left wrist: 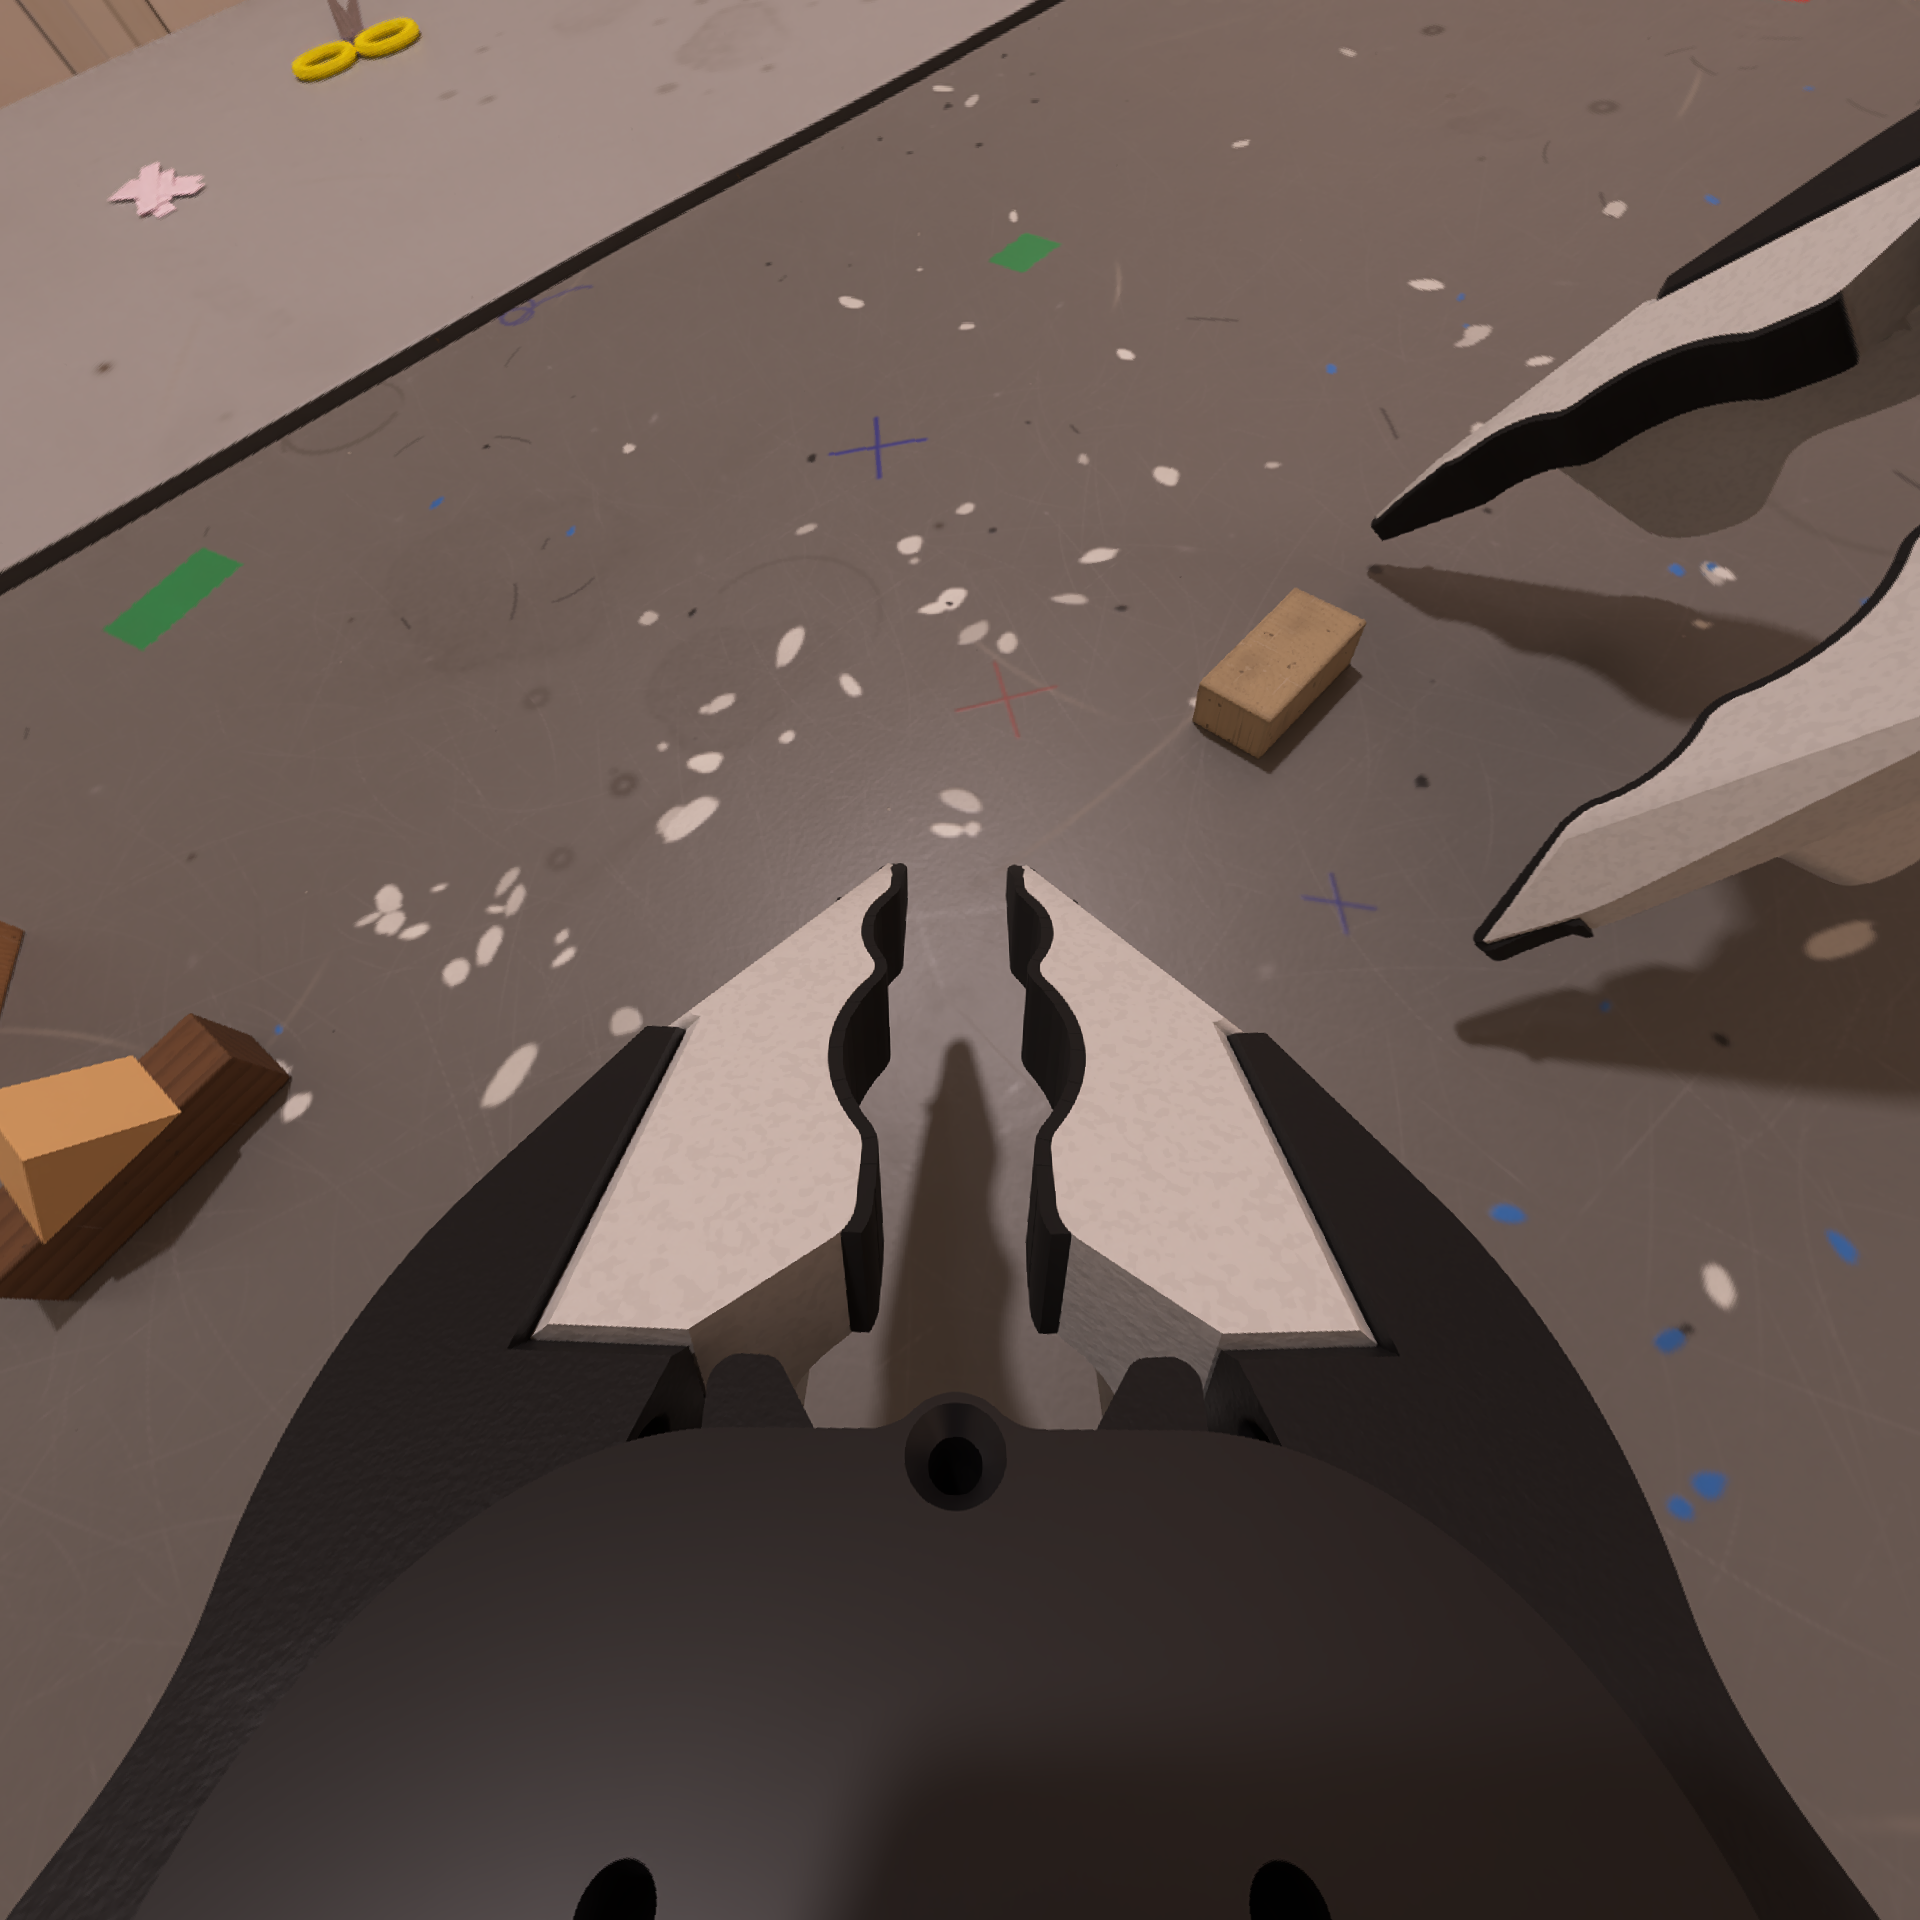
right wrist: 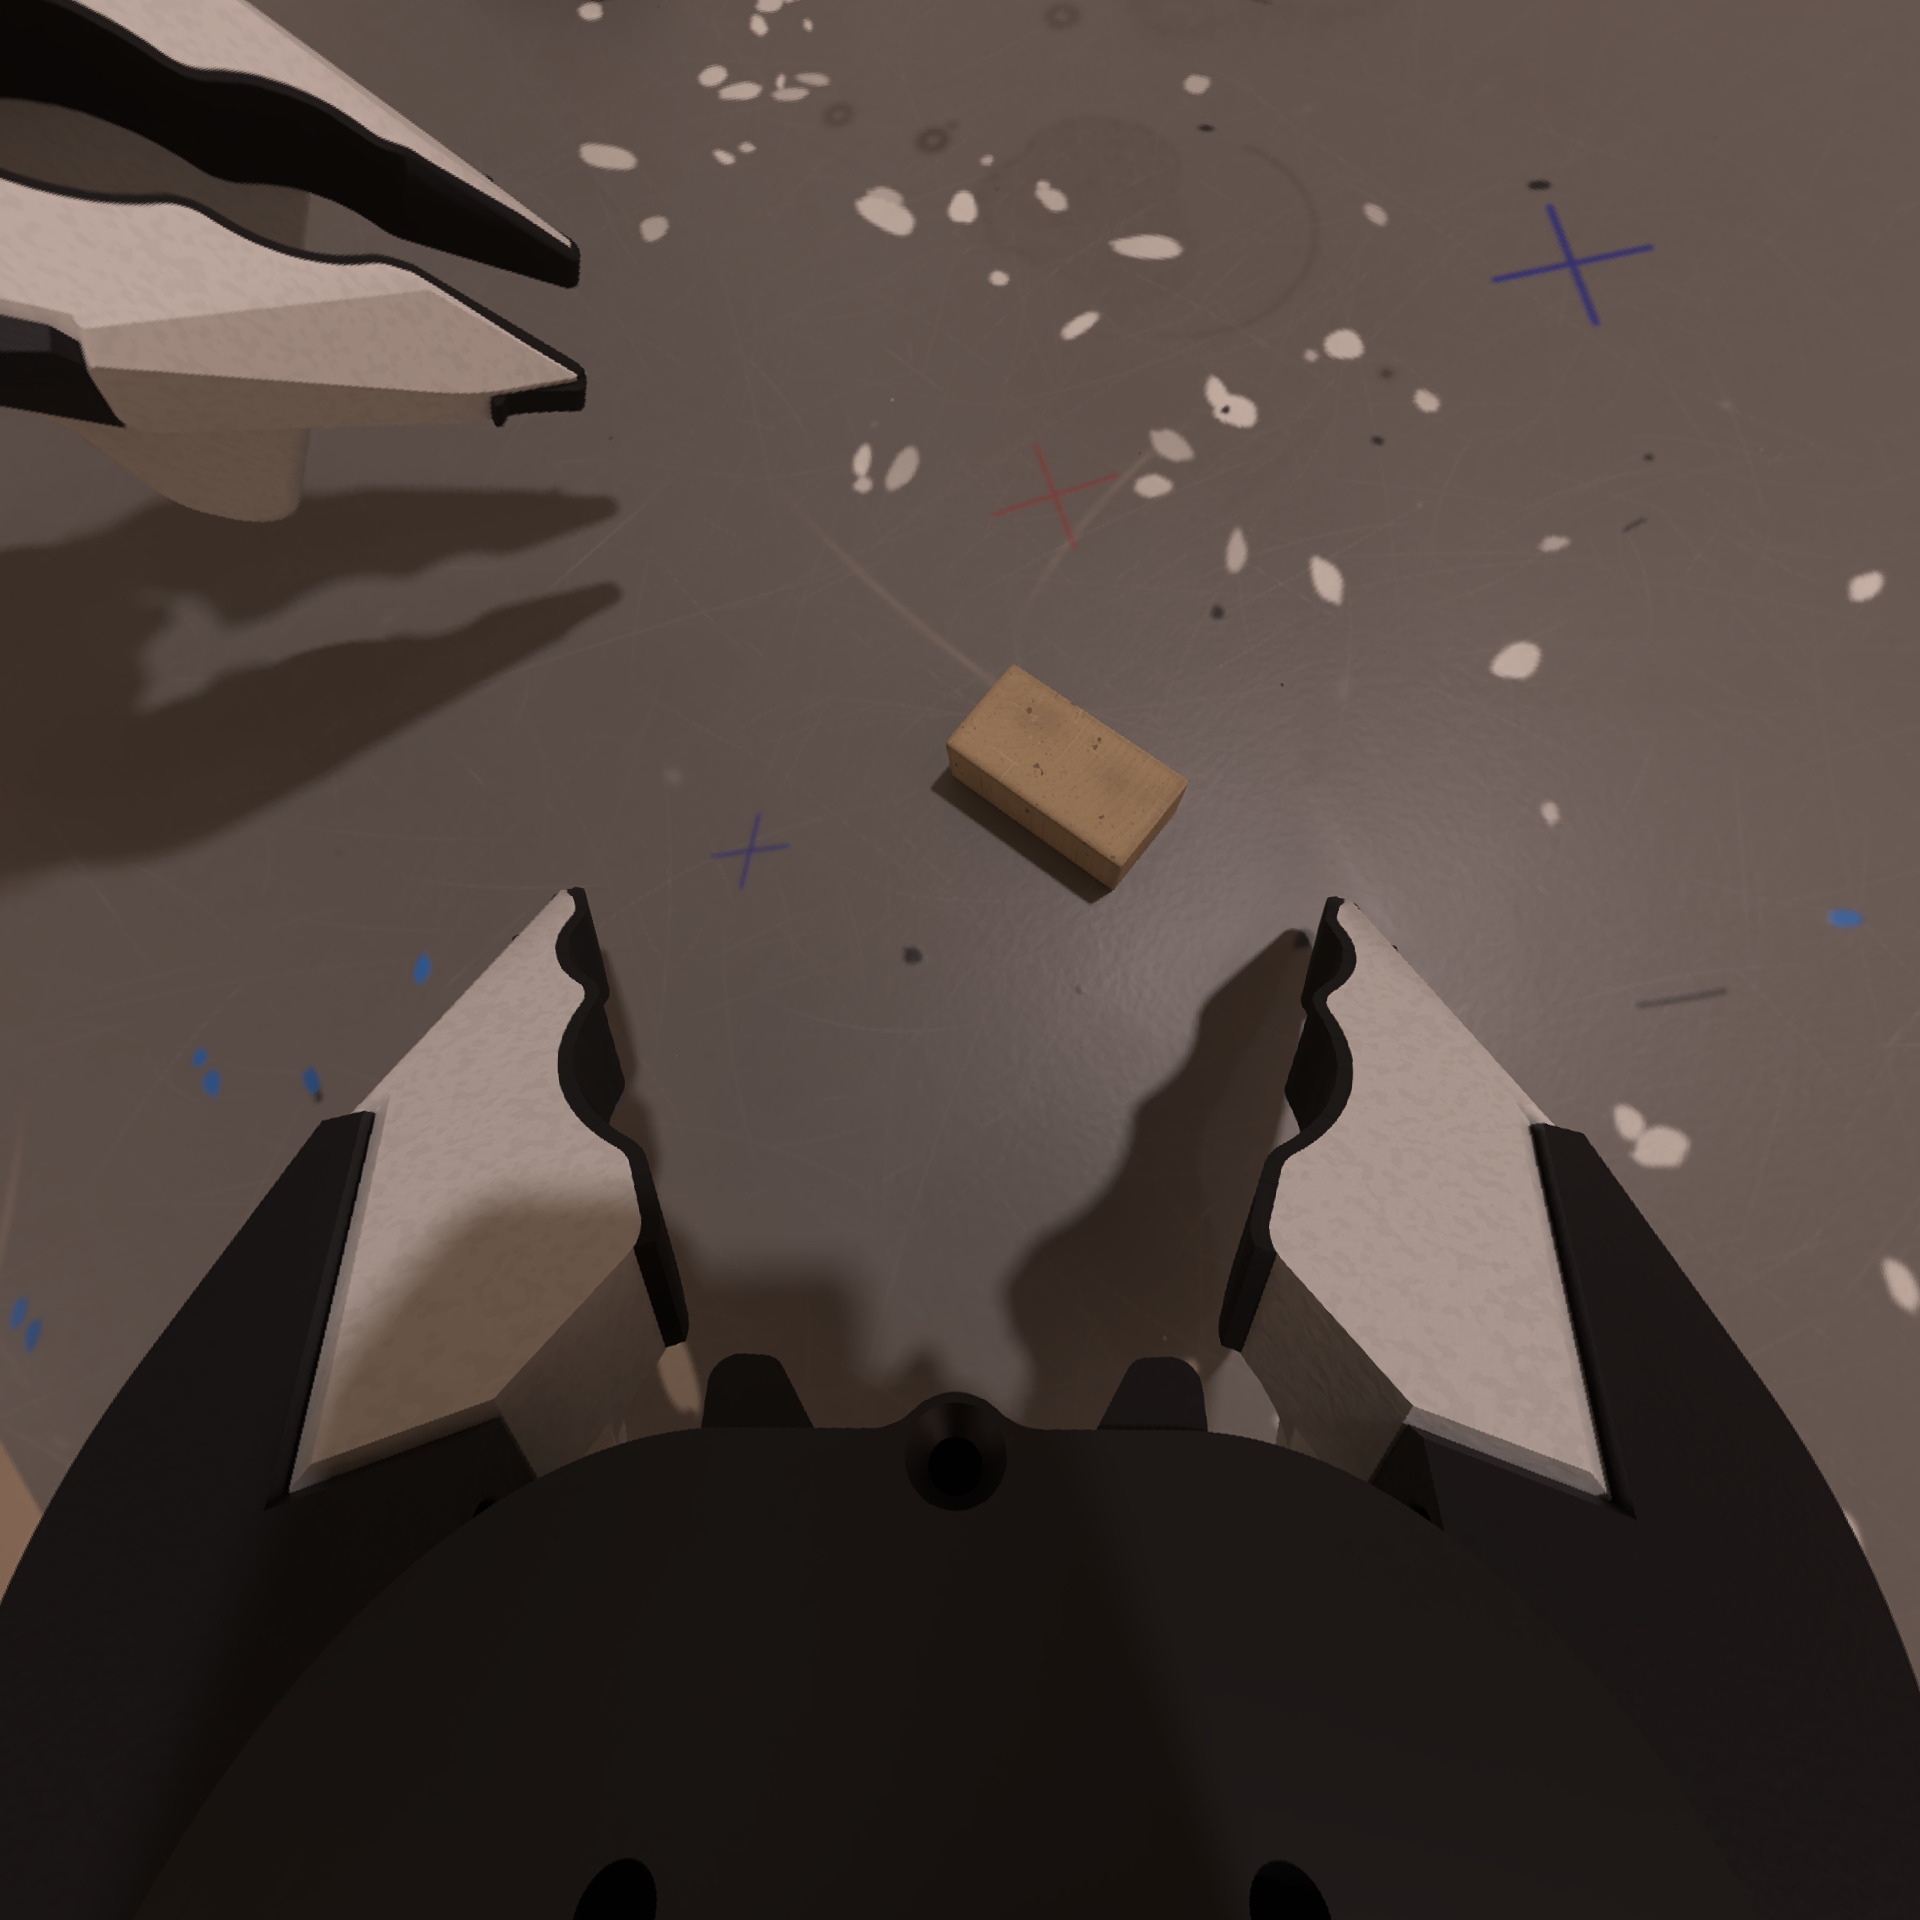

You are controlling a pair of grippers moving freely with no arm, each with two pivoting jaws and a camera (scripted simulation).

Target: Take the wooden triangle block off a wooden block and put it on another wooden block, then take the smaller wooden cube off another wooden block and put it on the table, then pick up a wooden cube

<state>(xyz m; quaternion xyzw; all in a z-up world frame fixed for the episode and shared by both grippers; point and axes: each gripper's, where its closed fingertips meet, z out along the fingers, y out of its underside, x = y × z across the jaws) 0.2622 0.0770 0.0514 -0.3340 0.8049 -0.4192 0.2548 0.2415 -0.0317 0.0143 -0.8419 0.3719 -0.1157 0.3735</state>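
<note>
A light wooden triangle block [left wrist: 83, 1132] rests on a dark brown wooden block [left wrist: 208, 1081] at the left edge of the left wrist view. A small light wooden block [left wrist: 1278, 670] lies alone on the table; it also shows in the right wrist view [right wrist: 1065, 779]. My left gripper [left wrist: 956, 878] is empty, its jaws only narrowly apart, and hovers over bare table; it shows at the upper left of the right wrist view [right wrist: 577, 332]. My right gripper [right wrist: 956, 904] is wide open and empty, just short of the light block; it shows at the right of the left wrist view [left wrist: 1434, 738].
The grey table [left wrist: 727, 520] is speckled with paint spots and pen crosses. Green tape strips [left wrist: 174, 597] lie on it. A dark seam [left wrist: 520, 312] separates a farther surface with yellow scissors handles [left wrist: 356, 49] and a pink paper scrap [left wrist: 156, 190].
</note>
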